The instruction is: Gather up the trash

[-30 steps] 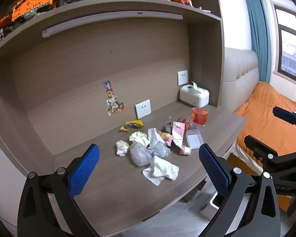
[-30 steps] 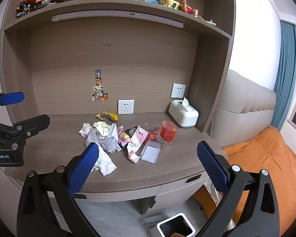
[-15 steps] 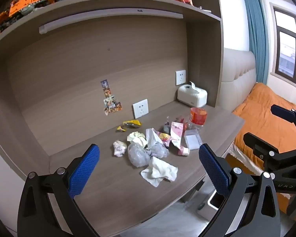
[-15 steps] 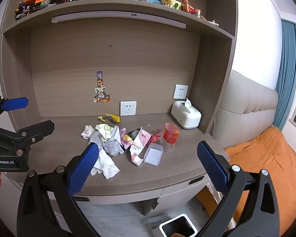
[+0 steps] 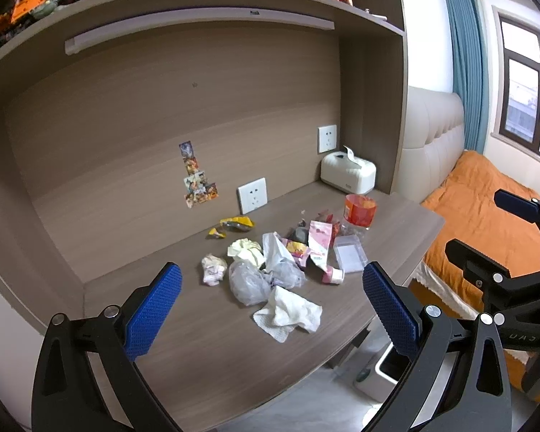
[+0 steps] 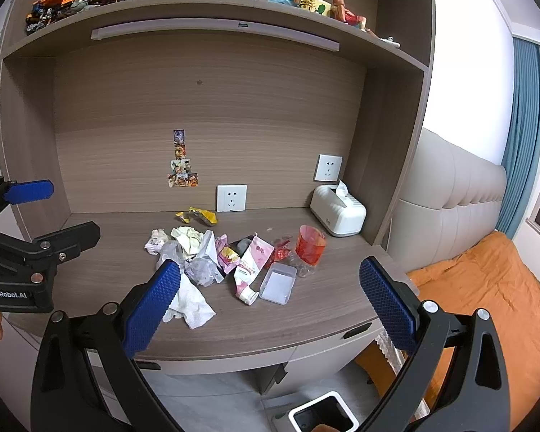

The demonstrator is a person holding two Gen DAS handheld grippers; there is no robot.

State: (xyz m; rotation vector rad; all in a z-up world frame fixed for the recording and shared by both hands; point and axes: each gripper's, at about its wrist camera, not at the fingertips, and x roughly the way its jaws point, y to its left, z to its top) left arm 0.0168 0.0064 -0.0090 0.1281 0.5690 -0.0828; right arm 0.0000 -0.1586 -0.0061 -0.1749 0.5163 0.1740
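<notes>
On the wooden desk [image 5: 205, 352], left wrist view: litter heaped mid-surface, toward the right end. Crumpled white paper towel [image 5: 288, 313] lies nearest the front edge; grey crinkled plastic bag [image 5: 248, 280] just behind it; pink squeezed tube [image 5: 320, 248] and clear plastic lid [image 5: 347, 253] to its right; red translucent cup [image 5: 358, 210] further back, near the white tissue box [image 5: 347, 174] in the rear right corner. Left gripper [image 5: 270, 309] wide open, nothing held, short of the pile.

Right wrist view: same heap, paper towel [image 6: 190, 302] closest to the front edge. Right gripper [image 6: 270, 302] spread wide, empty, back from the desk. White-rimmed waste bin [image 6: 322, 414] on the floor below the front edge.

Judgement: approach stage, no piece lifted yet. Next move calls for lowering one gripper over the paper towel, closing on it, then carrying it down to the bin.
</notes>
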